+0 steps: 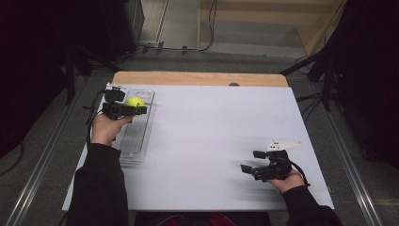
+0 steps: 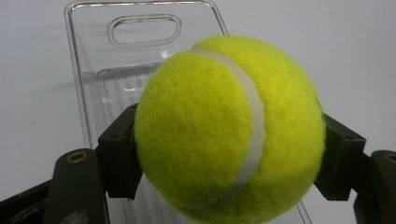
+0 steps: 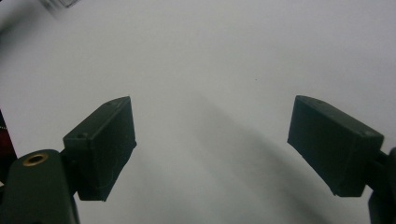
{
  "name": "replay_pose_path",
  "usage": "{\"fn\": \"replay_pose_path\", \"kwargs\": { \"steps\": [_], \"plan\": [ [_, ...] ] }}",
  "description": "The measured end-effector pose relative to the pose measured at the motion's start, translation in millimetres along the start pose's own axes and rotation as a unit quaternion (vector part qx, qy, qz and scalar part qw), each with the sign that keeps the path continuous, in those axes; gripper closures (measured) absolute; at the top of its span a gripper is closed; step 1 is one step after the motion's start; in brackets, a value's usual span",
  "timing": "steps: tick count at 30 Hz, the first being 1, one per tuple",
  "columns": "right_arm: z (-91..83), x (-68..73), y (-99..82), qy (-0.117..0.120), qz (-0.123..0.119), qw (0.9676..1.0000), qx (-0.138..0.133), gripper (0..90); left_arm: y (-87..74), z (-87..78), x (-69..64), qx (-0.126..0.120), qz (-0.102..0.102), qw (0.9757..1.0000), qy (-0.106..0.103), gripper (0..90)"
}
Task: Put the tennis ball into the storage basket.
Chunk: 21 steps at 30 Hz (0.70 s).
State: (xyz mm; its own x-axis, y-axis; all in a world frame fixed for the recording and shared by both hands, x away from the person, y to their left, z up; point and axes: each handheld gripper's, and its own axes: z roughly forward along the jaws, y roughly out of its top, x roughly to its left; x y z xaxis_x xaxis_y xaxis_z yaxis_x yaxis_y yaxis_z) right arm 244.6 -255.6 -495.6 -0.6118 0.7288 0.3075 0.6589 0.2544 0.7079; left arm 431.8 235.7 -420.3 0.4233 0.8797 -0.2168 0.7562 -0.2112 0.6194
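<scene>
One tennis ball, yellow-green with a white seam, sits clamped between the two black fingers of the left gripper, pressed on both sides. Ball is held above a clear plastic tray lying along the left edge of the white surface; in the left gripper view the tray's ribbed floor and oval handle cutout show behind the ball. Left hand wraps the gripper body, dark sleeve behind it. Right gripper hovers over the bare near-right part of the surface, well apart from the tray, fingers spread wide with nothing between them. Right hand holds it from below.
</scene>
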Motion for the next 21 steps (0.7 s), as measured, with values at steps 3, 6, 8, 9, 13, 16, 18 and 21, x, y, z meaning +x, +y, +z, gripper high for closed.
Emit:
{"fn": "replay_pose_path", "kwargs": {
  "steps": [3, 6, 8, 9, 13, 16, 18, 21],
  "plan": [
    [-0.1, 0.8, -0.3, 0.001, -0.001, 1.0000, 0.001, 13.3, 0.1, 0.6, 2.3, 0.001, -0.009, 0.9999, -0.004, 23.9],
    [-0.3, 1.7, -0.4, 0.000, -0.002, 1.0000, 0.001, 13.3, 2.8, -4.5, 3.4, -0.021, -0.028, 0.9992, -0.020, 13.8],
    [-0.3, 1.4, -0.5, 0.000, -0.003, 1.0000, 0.002, 13.3, 4.5, -7.9, 1.6, -0.025, -0.025, 0.9992, -0.020, 13.8],
    [0.0, 1.2, -0.6, 0.001, -0.002, 1.0000, 0.001, 13.3, 5.2, -9.2, 0.3, -0.023, -0.021, 0.9993, -0.020, 13.8],
    [-0.1, 1.1, -0.7, 0.001, -0.001, 1.0000, 0.001, 13.3, 8.1, -11.8, -6.1, -0.021, -0.014, 0.9995, -0.021, 14.2],
    [-0.6, 0.9, -1.3, 0.000, 0.000, 1.0000, 0.001, 13.3, 10.4, -13.2, -13.0, -0.028, -0.003, 0.9986, -0.045, 14.2],
    [-1.5, 1.0, -1.3, -0.001, 0.000, 1.0000, -0.001, 13.3, 12.1, -13.5, -19.4, -0.028, 0.007, 0.9980, -0.056, 14.6],
    [-1.4, 1.3, -1.8, -0.001, -0.001, 1.0000, 0.001, 13.3, 14.0, -14.3, -27.9, -0.025, 0.019, 0.9974, -0.064, 14.6]
  ]
}}
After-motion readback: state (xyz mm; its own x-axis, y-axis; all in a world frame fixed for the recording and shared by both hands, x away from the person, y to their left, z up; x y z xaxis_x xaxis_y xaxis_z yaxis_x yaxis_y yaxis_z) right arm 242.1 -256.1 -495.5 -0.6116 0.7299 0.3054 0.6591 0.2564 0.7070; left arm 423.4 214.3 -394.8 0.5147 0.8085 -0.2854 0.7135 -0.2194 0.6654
